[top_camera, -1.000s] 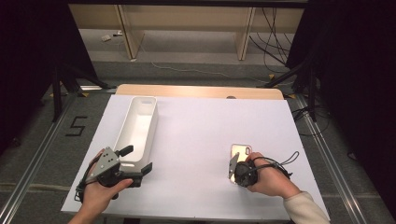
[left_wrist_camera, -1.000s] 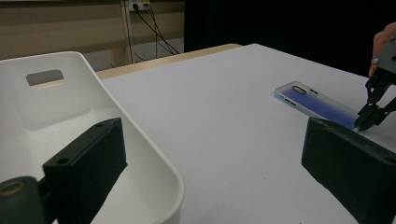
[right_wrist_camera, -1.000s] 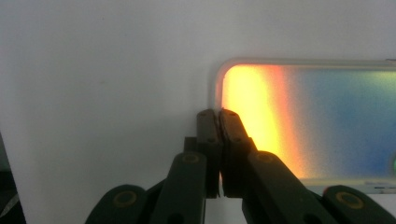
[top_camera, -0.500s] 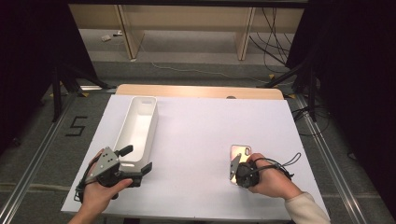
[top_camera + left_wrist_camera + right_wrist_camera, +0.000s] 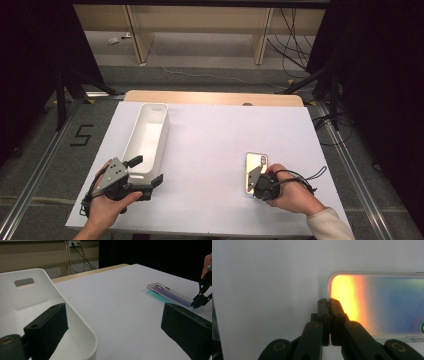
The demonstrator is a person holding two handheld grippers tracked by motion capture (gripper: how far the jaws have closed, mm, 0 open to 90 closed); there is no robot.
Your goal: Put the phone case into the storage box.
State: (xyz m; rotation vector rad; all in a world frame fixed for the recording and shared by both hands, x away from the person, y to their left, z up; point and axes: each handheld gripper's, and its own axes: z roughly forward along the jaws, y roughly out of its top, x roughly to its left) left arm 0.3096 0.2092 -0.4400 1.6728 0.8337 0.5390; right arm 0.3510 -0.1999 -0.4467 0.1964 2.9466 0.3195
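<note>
while the right gripper [image 5: 329,305] is pressed shut at the near corner of the phone case [image 5: 255,171], whether an edge is pinched between the jaws cannot be told. the case is laid flat on the white surface [image 5: 215,150], its long axis running away from the gripper toward the far edge. the left gripper [image 5: 148,170] is held wide open beside the white bin [image 5: 147,135], well apart from the case, so the right hand is judged nearer.

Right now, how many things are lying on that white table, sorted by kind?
White bins: 1, the long white bin at the left.
Phone cases: 1, the shiny phone case at the right, with the right tool at its edge.
Hand-held tools: 2, counting the left tool.
Total: 4.
</note>
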